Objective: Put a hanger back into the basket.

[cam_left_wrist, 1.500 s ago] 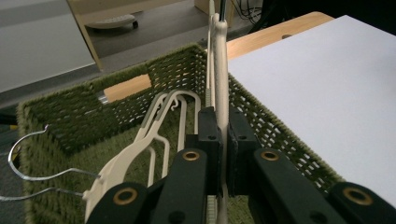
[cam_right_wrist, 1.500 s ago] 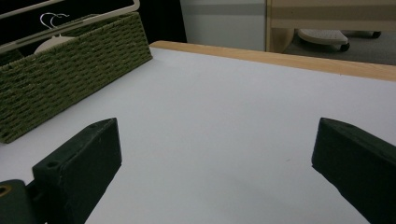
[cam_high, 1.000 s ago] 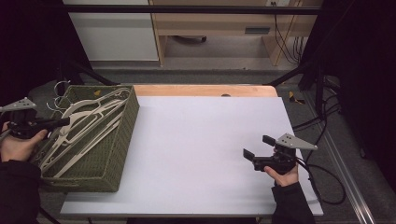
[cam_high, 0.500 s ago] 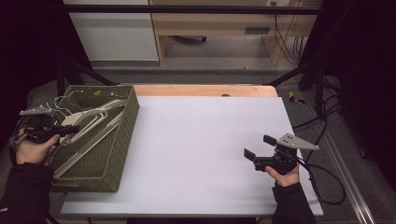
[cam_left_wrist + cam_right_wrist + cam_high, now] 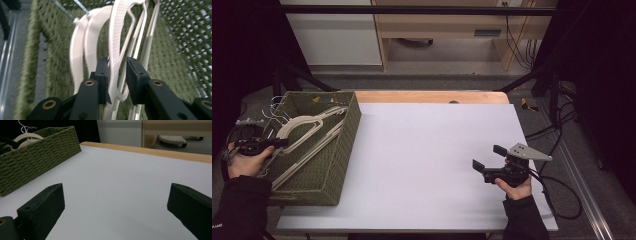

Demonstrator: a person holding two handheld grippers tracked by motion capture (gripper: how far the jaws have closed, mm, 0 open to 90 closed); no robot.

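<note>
- White clothes hangers (image 5: pixel 307 131) lie stacked in a green woven basket (image 5: pixel 339 150) at the left edge of the white table (image 5: pixel 427 150), their wire hooks pointing to its far corner.
- Inside the basket, the left gripper (image 5: pixel 117 75) has one hanger arm between its jaws, which have just been opening; a slim gap shows at the pads.
- Well right of the basket, the right gripper (image 5: pixel 488 157) hovers low over bare tabletop, jaws wide apart, holding nothing.
</note>
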